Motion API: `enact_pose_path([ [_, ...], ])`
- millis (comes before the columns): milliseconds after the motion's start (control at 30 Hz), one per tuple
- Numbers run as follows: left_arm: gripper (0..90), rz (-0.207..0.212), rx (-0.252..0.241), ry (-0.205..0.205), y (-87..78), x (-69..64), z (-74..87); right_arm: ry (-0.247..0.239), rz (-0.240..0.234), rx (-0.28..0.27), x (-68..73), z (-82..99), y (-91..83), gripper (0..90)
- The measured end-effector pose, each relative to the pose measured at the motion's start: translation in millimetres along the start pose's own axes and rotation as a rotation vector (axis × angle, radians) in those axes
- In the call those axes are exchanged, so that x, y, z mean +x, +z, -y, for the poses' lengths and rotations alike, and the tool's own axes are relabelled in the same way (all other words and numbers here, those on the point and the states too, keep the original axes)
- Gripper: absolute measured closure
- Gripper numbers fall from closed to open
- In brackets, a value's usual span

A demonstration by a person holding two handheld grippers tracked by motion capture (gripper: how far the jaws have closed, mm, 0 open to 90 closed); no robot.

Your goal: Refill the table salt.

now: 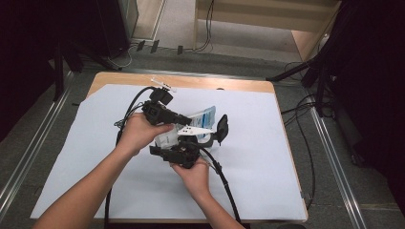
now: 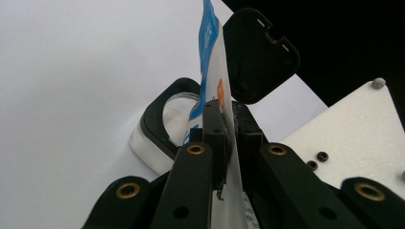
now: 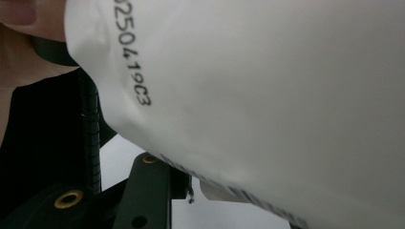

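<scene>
The left gripper [image 2: 228, 143] is clamped tight on the thin edge of a white pouch with blue print [image 2: 212, 67], holding it upright above the white sheet [image 1: 267, 157] that covers the table [image 1: 224, 85]. In the high view the pouch [image 1: 203, 117] sits between both hands near the sheet's middle. The right gripper [image 1: 193, 143] is partly open; its own view has the pouch's white back, with a printed code, pressed close to the camera, and I cannot tell whether its pads grip it. A black hinged cap [image 2: 258, 55] stands open just beyond the pouch.

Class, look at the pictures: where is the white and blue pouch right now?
In the high view, the pouch is mid-table above the white sheet, pinched by the left gripper.
</scene>
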State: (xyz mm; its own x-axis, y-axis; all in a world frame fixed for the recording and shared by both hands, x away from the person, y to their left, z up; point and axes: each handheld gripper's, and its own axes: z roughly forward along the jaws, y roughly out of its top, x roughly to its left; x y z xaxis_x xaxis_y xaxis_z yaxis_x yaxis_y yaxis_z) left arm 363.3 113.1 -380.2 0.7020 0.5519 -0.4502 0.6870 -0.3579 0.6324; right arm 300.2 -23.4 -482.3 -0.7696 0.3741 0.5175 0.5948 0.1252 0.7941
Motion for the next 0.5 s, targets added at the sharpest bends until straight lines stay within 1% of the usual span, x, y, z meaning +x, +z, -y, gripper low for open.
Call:
enact_pose_path([
  [200,88.0,-0.002,-0.001,-0.002,-0.1,0.0,-0.3,-0.007,0.005,0.003,0.5,-0.4,0.2,64.1],
  [333,88.0,0.006,-0.006,-0.001,-0.2,-0.3,-0.2,-0.005,0.005,0.002,0.7,-0.7,-0.2,64.7],
  [500,87.9,0.005,-0.008,-0.002,0.4,-0.6,-0.3,0.006,0.001,0.000,0.1,-0.8,-0.9,65.4],
])
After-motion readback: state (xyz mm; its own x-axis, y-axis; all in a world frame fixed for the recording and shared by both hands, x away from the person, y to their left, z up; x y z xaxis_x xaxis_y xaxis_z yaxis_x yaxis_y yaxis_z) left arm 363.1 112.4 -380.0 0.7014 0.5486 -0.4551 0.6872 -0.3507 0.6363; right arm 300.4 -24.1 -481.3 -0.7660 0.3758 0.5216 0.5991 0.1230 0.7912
